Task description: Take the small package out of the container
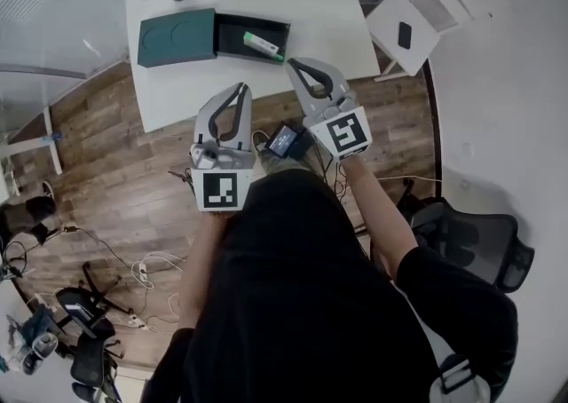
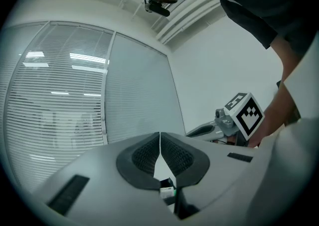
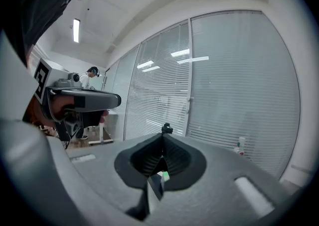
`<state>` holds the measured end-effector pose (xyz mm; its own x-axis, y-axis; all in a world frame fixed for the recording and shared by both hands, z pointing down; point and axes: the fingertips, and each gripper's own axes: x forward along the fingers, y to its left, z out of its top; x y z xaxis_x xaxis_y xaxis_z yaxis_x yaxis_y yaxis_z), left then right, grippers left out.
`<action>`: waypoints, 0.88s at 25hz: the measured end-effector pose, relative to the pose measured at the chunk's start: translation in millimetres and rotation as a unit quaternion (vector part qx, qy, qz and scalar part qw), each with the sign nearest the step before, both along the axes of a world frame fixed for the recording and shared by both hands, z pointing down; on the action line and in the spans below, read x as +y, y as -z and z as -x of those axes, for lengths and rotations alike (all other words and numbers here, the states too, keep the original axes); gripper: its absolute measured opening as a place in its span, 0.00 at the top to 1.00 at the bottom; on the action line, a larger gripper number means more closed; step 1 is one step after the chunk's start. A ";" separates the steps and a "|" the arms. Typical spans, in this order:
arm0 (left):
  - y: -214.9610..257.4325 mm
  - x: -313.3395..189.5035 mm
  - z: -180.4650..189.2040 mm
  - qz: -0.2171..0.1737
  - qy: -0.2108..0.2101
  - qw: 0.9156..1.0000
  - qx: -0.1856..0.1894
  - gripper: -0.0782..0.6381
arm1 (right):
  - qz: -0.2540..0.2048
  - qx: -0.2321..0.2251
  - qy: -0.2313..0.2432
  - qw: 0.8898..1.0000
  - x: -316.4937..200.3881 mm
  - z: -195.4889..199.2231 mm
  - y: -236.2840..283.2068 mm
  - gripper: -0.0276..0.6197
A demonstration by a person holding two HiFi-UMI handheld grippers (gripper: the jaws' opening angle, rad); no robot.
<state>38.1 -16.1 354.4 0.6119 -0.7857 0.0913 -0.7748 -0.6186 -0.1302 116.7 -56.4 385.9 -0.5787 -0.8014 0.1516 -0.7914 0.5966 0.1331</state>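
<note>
Left hand-held gripper (image 1: 241, 88) and right hand-held gripper (image 1: 292, 63) are closed, empty.

Setting was an office. A white table (image 1: 266, 11) stood on a wood-plank floor (image 1: 115, 179). One black swivel chair (image 1: 479, 246) sat to the side, and a second one (image 1: 80, 312) sat near loose cables (image 1: 142, 270) on the floor. Glass partition walls with slatted blinds (image 3: 239, 80) enclosed the room. Strip lights (image 3: 76, 30) ran along the white ceiling.
</note>
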 end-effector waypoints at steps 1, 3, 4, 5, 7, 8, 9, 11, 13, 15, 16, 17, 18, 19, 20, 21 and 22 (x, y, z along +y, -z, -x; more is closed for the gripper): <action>-1.6 0.9 0.8 0.001 0.002 1.000 0.005 0.88 | 0.004 0.004 0.002 1.000 -2.2 -1.3 -4.6 0.96; 1.0 -2.3 2.5 -0.017 -0.004 1.000 0.012 0.88 | 0.016 0.011 0.002 1.000 -9.4 -3.1 -12.5 0.96; 4.5 -6.0 2.9 -0.037 -0.012 0.999 0.007 0.88 | 0.018 0.013 0.002 1.000 -14.8 -3.0 -14.4 0.96; 4.0 -9.2 3.9 -0.044 -0.016 0.999 0.000 0.88 | 0.017 0.013 0.004 1.000 -20.0 -2.6 -14.9 0.96; -6.8 -11.4 7.5 -0.009 -0.002 1.000 0.004 0.88 | 0.008 0.017 0.013 1.000 -27.1 -2.7 -15.0 0.96; -7.0 -12.2 9.4 -0.005 0.005 1.000 0.009 0.88 | 0.006 0.023 0.017 1.000 -29.4 -2.3 -15.2 0.96; -2.3 -12.9 12.3 -0.016 0.008 1.000 0.012 0.88 | 0.007 0.029 0.020 0.999 -30.8 0.1 -15.7 0.96; -3.9 -13.4 25.5 0.003 0.024 0.999 0.027 0.88 | 0.017 0.030 0.020 0.999 -32.5 9.4 -20.7 0.96; -16.0 -20.3 32.4 0.028 0.034 0.999 0.030 0.88 | 0.028 0.024 0.019 0.999 -42.8 12.1 -30.7 0.96; -19.9 -29.2 30.1 0.016 0.035 0.999 0.026 0.88 | 0.032 0.035 0.027 0.999 -57.8 9.0 -39.1 0.96; -20.0 -31.4 29.5 0.009 0.037 0.999 0.026 0.88 | 0.034 0.043 0.033 0.998 -63.3 8.9 -42.4 0.96; -20.2 -32.3 29.7 0.004 0.038 0.999 0.026 0.88 | 0.034 0.049 0.038 0.998 -67.6 9.8 -45.6 0.96; -20.1 -32.7 30.2 0.001 0.038 0.999 0.024 0.88 | 0.034 0.052 0.041 0.997 -71.4 10.8 -48.8 0.96; -19.9 -32.9 30.9 -0.002 0.037 0.999 0.022 0.88 | 0.033 0.055 0.042 0.997 -74.9 11.5 -51.8 0.96; -20.2 -33.2 31.7 -0.002 0.038 0.999 0.021 0.88 | 0.032 0.058 0.044 0.997 -78.0 12.1 -54.6 0.96; -21.2 -33.6 32.6 0.002 0.041 0.999 0.022 0.88 | 0.032 0.064 0.048 0.996 -80.6 13.0 -57.5 0.96; -21.9 -34.5 33.5 0.004 0.044 0.999 0.023 0.88 | 0.033 0.070 0.054 0.996 -83.1 14.3 -60.5 0.96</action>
